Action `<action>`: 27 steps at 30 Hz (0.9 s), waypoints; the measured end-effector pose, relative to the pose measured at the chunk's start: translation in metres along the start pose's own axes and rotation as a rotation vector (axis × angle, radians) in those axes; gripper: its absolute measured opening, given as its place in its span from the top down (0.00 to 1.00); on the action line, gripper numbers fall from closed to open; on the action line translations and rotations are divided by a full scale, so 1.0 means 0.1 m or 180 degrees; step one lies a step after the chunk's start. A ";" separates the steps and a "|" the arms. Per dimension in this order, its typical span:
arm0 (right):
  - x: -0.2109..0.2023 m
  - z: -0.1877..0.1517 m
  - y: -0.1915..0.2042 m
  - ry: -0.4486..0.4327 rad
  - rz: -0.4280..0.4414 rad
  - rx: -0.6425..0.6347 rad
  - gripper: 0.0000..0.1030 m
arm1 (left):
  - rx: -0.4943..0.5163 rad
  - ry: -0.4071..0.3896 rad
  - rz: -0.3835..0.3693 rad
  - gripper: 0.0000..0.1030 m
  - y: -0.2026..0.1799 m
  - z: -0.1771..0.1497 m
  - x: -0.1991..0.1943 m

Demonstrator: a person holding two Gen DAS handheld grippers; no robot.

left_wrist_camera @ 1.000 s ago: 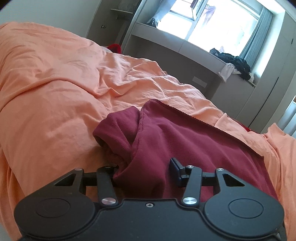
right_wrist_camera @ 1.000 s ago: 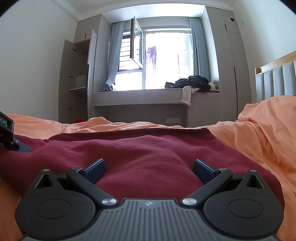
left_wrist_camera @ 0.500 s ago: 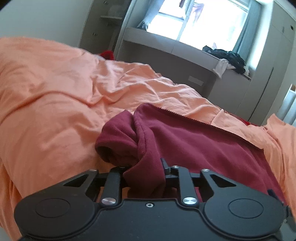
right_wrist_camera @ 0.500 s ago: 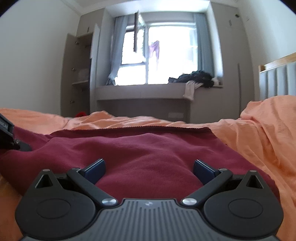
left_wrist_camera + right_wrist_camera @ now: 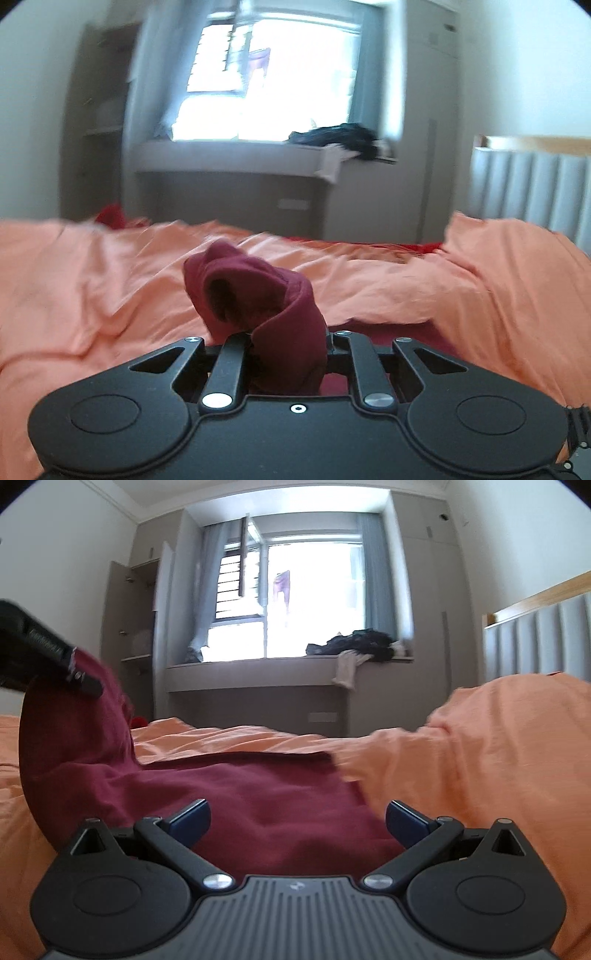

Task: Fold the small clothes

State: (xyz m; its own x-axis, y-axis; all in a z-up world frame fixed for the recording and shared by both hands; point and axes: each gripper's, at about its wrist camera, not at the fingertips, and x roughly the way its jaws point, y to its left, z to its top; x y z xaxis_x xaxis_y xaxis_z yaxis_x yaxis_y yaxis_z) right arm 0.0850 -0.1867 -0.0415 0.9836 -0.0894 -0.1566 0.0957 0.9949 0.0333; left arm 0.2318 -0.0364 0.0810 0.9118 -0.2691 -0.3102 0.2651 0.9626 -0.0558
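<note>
A dark red garment (image 5: 266, 797) lies on the orange bedsheet (image 5: 480, 746). My left gripper (image 5: 288, 343) is shut on a bunched sleeve end of the garment (image 5: 258, 295) and holds it lifted above the bed. In the right wrist view the left gripper (image 5: 44, 653) appears at the upper left with the red cloth hanging from it. My right gripper (image 5: 295, 823) is open and empty, low over the garment's body, its blue pads (image 5: 192, 819) either side of the cloth.
A grey window bench (image 5: 288, 672) with a heap of dark clothes (image 5: 362, 642) stands beyond the bed. An open wardrobe (image 5: 136, 642) is at the left. A padded headboard (image 5: 539, 635) is at the right. A small red object (image 5: 140, 722) lies at the bed's far edge.
My left gripper closed on the sleeve and lifted it up, swinging to face the window. The right gripper stayed open over the garment.
</note>
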 end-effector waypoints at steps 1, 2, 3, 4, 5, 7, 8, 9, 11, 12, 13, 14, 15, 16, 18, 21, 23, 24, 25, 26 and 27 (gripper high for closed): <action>-0.04 0.01 -0.07 -0.0001 -0.0045 0.0015 0.00 | 0.0059 -0.0002 -0.0065 0.84 -0.11 0.02 0.02; -0.07 0.01 -0.13 0.0008 -0.0070 0.0026 0.00 | 0.0110 0.0000 -0.0135 0.84 -0.22 0.04 0.04; -0.11 0.00 -0.20 0.0016 -0.0089 0.0040 0.00 | 0.0154 0.0009 -0.0208 0.84 -0.34 0.04 0.05; -0.14 -0.01 -0.27 0.0017 -0.0111 0.0058 0.00 | 0.0190 0.0022 -0.0271 0.84 -0.44 0.03 0.06; -0.17 -0.04 -0.32 0.0019 -0.0138 0.0069 0.00 | 0.0237 0.0057 -0.0357 0.84 -0.56 0.00 0.07; -0.22 -0.10 -0.44 0.0077 -0.0238 0.0093 0.00 | 0.0329 0.0137 -0.0487 0.84 -0.75 -0.09 0.08; -0.22 -0.13 -0.48 0.0116 -0.0279 0.0111 0.00 | 0.0395 0.0193 -0.0546 0.84 -0.84 -0.17 0.08; -0.23 -0.17 -0.53 0.0158 -0.0313 0.0138 0.00 | 0.0462 0.0236 -0.0565 0.84 -0.91 -0.24 0.08; -0.26 -0.22 -0.64 0.0212 -0.0325 0.0214 0.00 | 0.0620 0.0270 -0.0531 0.83 -1.00 -0.40 0.08; -0.28 -0.25 -0.70 0.0217 -0.0289 0.0261 0.00 | 0.0733 0.0265 -0.0491 0.80 -1.05 -0.48 0.06; -0.30 -0.28 -0.73 0.0212 -0.0249 0.0301 0.00 | 0.0793 0.0252 -0.0480 0.75 -1.06 -0.55 0.05; -0.31 -0.29 -0.76 0.0204 -0.0215 0.0337 0.00 | 0.0824 0.0230 -0.0473 0.72 -1.08 -0.60 0.03; -0.33 -0.30 -0.78 0.0193 -0.0194 0.0356 0.00 | 0.0824 0.0229 -0.0505 0.64 -1.07 -0.65 0.01; -0.33 -0.30 -0.79 0.0180 -0.0175 0.0361 0.00 | 0.0805 0.0226 -0.0533 0.55 -1.05 -0.67 -0.01; -0.35 -0.30 -0.80 0.0166 -0.0138 0.0370 0.00 | 0.0726 0.0133 -0.0584 0.40 -1.03 -0.71 -0.08; -0.36 -0.30 -0.81 0.0173 -0.0121 0.0417 0.00 | 0.0663 -0.0047 -0.0597 0.21 -0.98 -0.76 -0.20; -0.35 -0.29 -0.83 0.0170 -0.0084 0.0452 0.00 | 0.0688 -0.0163 -0.0509 0.14 -0.99 -0.80 -0.28; -0.36 -0.28 -0.84 0.0166 -0.0058 0.0476 0.00 | 0.0703 -0.0228 -0.0435 0.10 -0.97 -0.83 -0.32; -0.36 -0.27 -0.86 0.0155 -0.0024 0.0513 0.00 | 0.0703 -0.0269 -0.0367 0.05 -0.96 -0.84 -0.35; -0.35 -0.25 -0.87 0.0141 0.0021 0.0555 0.00 | 0.0677 -0.0313 -0.0263 0.03 -0.92 -0.88 -0.37; -0.35 -0.23 -0.88 0.0122 0.0100 0.0609 0.00 | 0.0635 -0.0335 -0.0201 0.02 -0.87 -0.89 -0.38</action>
State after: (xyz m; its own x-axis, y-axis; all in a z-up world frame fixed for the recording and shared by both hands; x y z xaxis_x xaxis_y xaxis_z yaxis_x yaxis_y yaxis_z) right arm 0.0389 -0.2704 -0.0617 0.9804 -0.0528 -0.1900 0.0959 0.9696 0.2252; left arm 0.1460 -0.1072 0.0137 0.9163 -0.3405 -0.2108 0.3699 0.9213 0.1200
